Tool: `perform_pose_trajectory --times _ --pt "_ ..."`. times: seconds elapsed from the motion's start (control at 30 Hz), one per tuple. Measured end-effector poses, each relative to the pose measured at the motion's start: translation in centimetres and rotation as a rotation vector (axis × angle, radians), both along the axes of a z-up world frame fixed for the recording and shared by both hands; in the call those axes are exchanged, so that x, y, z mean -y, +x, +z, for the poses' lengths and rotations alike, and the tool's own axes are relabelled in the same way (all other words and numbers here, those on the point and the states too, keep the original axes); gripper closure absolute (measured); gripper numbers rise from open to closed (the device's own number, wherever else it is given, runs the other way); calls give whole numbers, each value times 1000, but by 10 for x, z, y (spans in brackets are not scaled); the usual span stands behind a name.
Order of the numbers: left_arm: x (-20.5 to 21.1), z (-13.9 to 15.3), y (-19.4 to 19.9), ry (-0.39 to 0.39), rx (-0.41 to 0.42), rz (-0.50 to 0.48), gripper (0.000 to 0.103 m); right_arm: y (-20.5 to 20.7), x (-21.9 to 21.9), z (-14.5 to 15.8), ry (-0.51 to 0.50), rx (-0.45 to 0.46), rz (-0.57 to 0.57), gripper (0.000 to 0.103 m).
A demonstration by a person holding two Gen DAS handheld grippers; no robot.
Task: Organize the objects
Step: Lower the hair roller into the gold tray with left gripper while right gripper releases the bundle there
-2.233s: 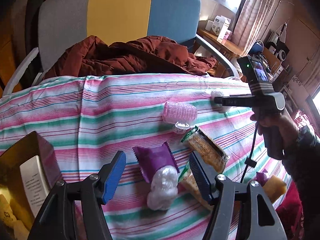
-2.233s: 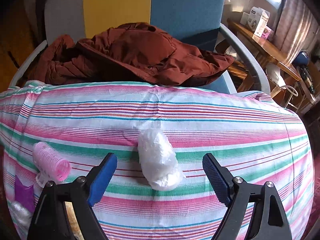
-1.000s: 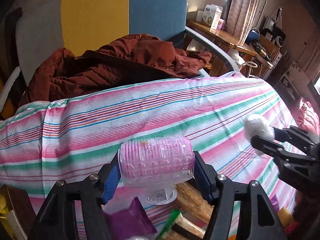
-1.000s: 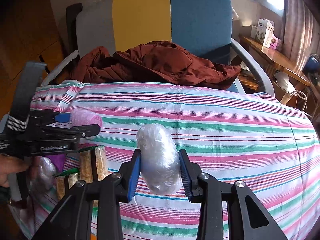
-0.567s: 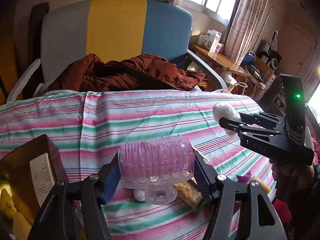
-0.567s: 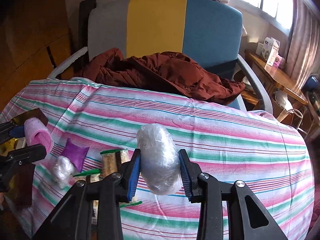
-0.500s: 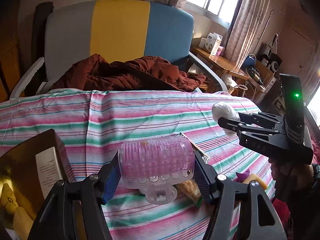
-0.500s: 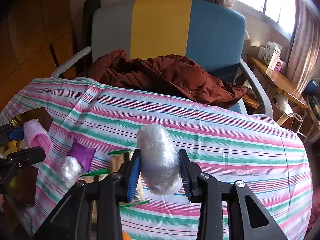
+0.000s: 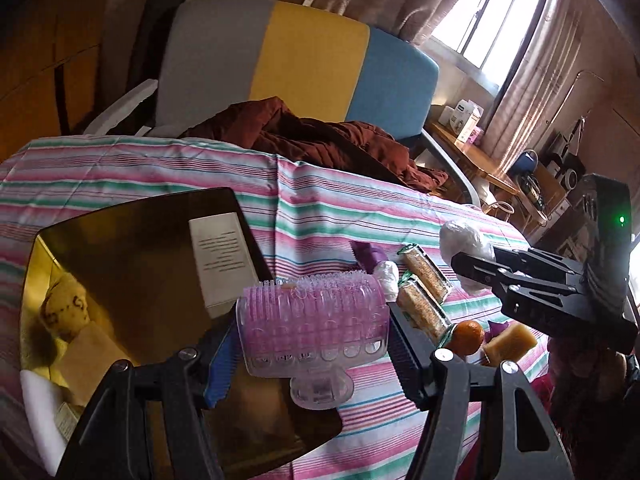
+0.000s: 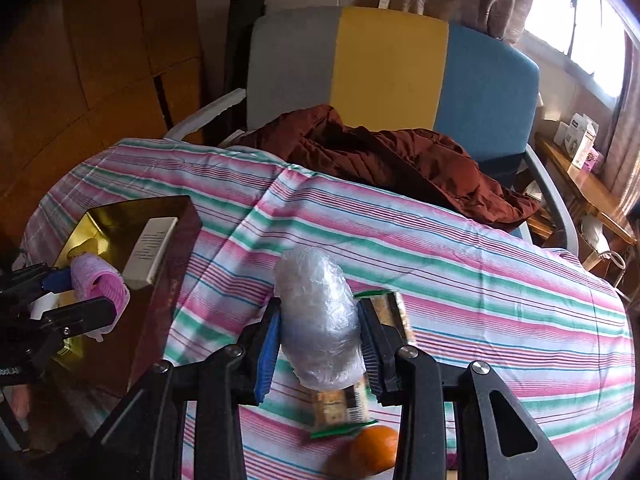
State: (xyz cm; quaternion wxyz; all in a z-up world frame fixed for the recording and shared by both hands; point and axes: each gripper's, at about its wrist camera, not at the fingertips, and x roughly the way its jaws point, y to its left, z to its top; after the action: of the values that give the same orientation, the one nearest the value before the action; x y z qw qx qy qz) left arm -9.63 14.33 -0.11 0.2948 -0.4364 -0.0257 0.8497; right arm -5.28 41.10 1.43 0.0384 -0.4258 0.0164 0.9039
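Your pink hair roller [image 9: 314, 316] is clamped in the left gripper [image 9: 312, 344], held over the open gold-lined box [image 9: 120, 264]. Your right gripper [image 10: 320, 344] squeezes a clear plastic-wrapped bundle [image 10: 318, 320] above the cracker packets [image 9: 424, 292] and orange [image 10: 374, 450] on the striped cloth [image 10: 460, 264].

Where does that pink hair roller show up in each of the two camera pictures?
Left wrist view: the pink hair roller fills the lower middle, clamped in the left gripper over the gold box.
Right wrist view: it sits at the far left edge, above the same box.
Shared landmark: the grey, yellow and blue chair.
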Motion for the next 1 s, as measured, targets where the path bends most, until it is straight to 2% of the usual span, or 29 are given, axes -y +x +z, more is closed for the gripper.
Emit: perform_pose_trajectory --times 0.23,0.33,0.57,0.8,1.0 --pt "66 -8 10 4 16 81 36 6 59 -13 -74 8 73 66" --pt "85 -18 19 -1 28 84 36 6 82 -17 -105 11 105 66" --pt "103 -47 35 -42 64 101 35 3 130 -26 -141 22 166 66" --pt "114 -69 37 -90 102 128 37 0 151 -38 -167 47 175 66" --pt "123 -84 38 -112 138 139 37 -8 165 -52 -124 68 166 66"
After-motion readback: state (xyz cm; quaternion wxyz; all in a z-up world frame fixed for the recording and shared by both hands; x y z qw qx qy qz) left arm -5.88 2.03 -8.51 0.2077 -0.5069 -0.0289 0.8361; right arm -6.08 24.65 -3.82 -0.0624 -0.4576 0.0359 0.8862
